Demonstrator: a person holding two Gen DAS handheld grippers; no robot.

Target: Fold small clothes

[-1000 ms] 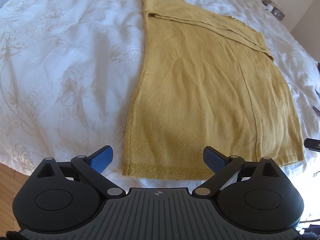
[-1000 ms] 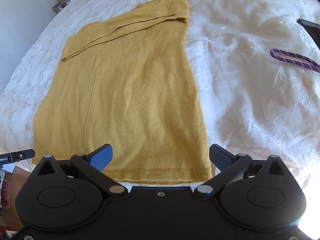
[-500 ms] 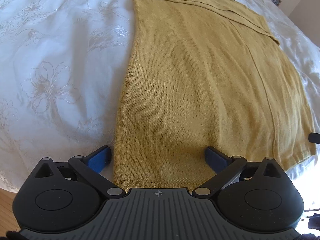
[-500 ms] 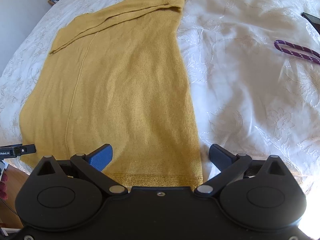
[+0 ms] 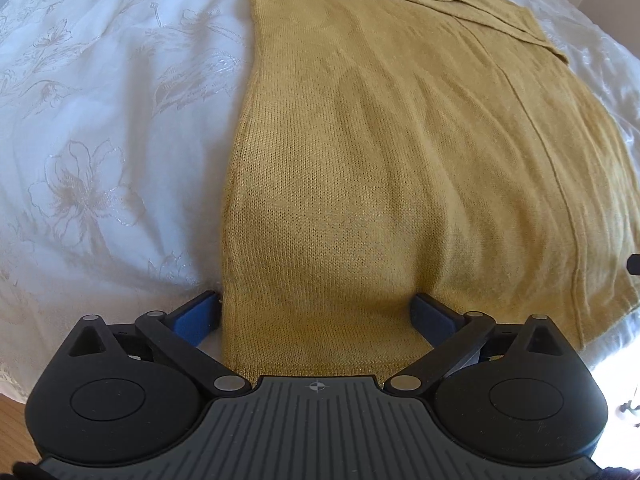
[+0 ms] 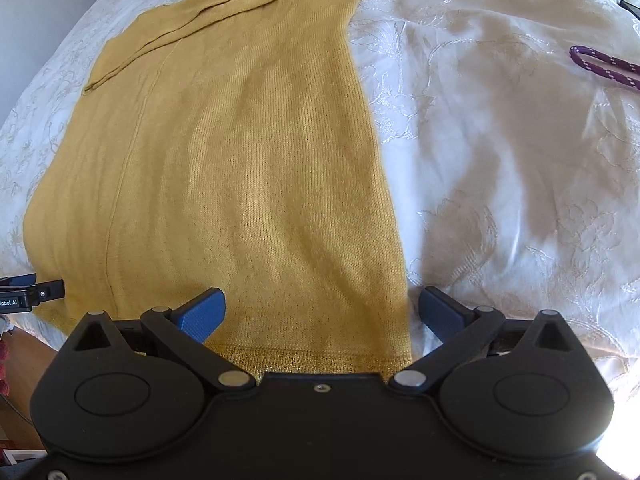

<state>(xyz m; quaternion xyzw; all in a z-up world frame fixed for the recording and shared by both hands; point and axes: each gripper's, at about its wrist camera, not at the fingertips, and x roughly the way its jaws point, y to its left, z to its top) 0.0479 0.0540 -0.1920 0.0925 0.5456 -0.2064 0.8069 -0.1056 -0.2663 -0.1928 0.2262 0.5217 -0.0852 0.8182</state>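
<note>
Both tongs spread wide, nothing pinched! The left tongs [image 5: 316, 312] straddle the left hem corner of the yellow top [image 5: 400, 140]; the right tongs [image 6: 322, 308] straddle the right corner. The top lies flat on the bedspread [image 6: 500, 140] ahead. Risk: closing could snag bedspread underneath. No containers here.

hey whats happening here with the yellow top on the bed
A person is folding a mustard knit top spread flat on a white embroidered bedspread, one sleeve already folded across it. The left hand-held gripper and the right hand-held gripper are both open at the near hem, each straddling one bottom corner. Neither has closed on the fabric yet. A purple cord lies off to the right.
</note>
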